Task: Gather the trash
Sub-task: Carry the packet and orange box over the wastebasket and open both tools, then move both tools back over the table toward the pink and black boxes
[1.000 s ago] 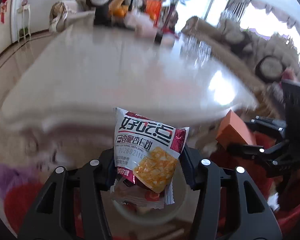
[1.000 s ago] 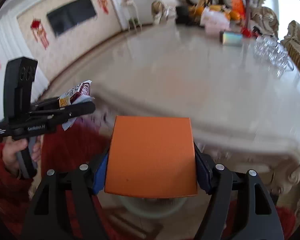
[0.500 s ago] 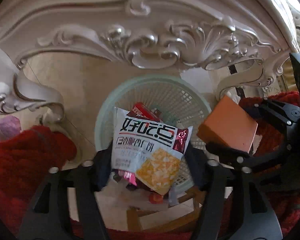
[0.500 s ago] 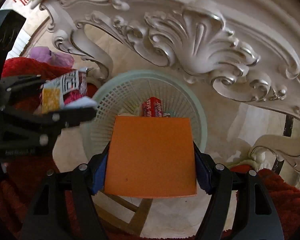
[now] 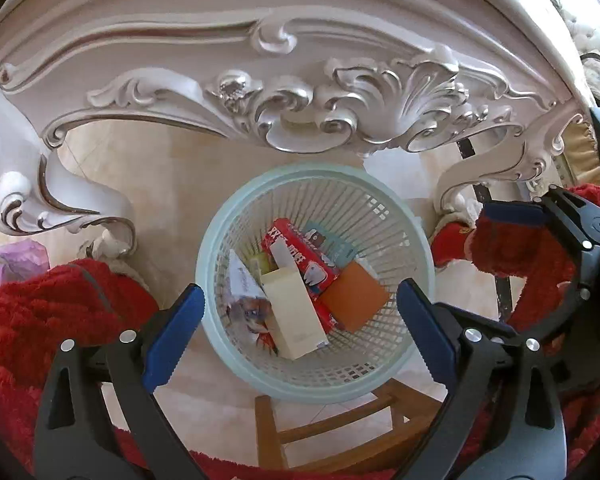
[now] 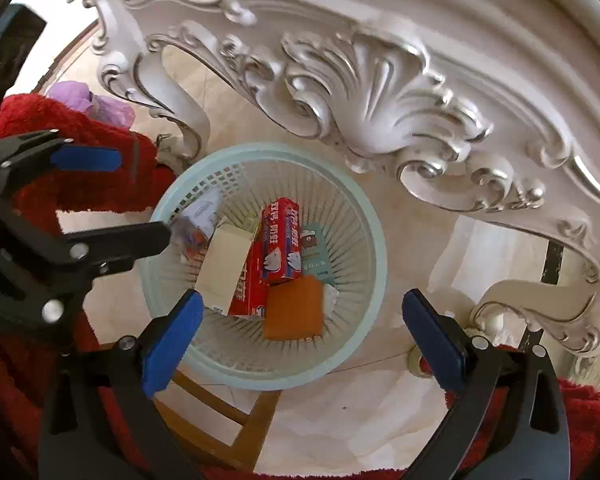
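I have both grippers pointing steeply down over the pale green mesh wastebasket (image 5: 315, 384), which stands on the beige tiled floor (image 5: 160, 184) just in front of the carved white table apron (image 5: 300, 120). The left gripper (image 5: 300, 312) has its jaws opening, already wide, its blue pads (image 5: 172, 340) flanking the basket's rim with nothing between them. The right gripper (image 6: 300, 320) is likewise opening and wide, and nothing is pressed between its blue pads (image 6: 170, 344) either.

The trash lies inside the basket. In the left wrist view I see the orange box (image 5: 354, 294) on the right side of the pile, touching a red toothpaste carton (image 5: 300, 256) that runs diagonally through the middle. A cream box (image 5: 294, 312) leans over the carton's near end. A snack wrapper (image 5: 246, 300) lies at the left, crumpled against the basket wall, and a teal packet (image 5: 328, 240) shows at the far side, partly under the carton.

From the right wrist view the left gripper (image 6: 100, 196) shows at the left edge, its upper finger over red fleece clothing (image 6: 80, 160) and its lower finger reaching over the basket's left rim. A wooden stool frame (image 5: 340, 428) shows under the basket's near edge. A curved white table leg (image 5: 60, 204) stands to the left, and a purple bag (image 6: 90, 102) lies on the floor beyond it.
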`<action>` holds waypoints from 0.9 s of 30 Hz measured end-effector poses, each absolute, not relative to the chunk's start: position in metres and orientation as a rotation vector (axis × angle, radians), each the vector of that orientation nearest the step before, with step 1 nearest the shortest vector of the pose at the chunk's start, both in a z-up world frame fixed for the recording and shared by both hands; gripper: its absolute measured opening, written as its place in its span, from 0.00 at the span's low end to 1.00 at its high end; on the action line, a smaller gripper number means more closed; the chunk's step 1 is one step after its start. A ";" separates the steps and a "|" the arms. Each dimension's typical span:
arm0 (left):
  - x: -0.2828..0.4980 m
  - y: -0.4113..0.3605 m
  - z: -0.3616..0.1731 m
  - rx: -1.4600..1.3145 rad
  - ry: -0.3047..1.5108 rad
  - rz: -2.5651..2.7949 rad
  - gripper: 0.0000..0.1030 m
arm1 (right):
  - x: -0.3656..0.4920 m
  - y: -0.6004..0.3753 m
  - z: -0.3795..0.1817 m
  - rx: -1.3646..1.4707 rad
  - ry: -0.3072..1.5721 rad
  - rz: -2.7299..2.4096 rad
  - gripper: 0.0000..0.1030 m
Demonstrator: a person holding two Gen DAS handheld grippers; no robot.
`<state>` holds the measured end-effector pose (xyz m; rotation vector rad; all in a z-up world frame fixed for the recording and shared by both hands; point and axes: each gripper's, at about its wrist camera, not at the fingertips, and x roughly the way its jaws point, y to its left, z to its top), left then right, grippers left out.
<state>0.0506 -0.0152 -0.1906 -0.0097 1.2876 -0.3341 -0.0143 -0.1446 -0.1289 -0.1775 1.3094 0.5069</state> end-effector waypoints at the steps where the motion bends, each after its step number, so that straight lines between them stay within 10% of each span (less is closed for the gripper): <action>1: 0.050 -0.015 -0.189 -0.011 1.283 -0.336 0.91 | -0.016 -0.146 -0.123 -0.178 1.294 0.509 0.93; 14: 0.036 0.013 -0.108 -0.153 1.086 -0.437 0.91 | -0.029 -0.189 -0.017 0.022 1.023 0.573 0.93; 27: 0.193 0.030 0.038 0.033 0.726 -0.358 0.91 | 0.171 -0.234 0.045 0.169 0.731 0.085 0.93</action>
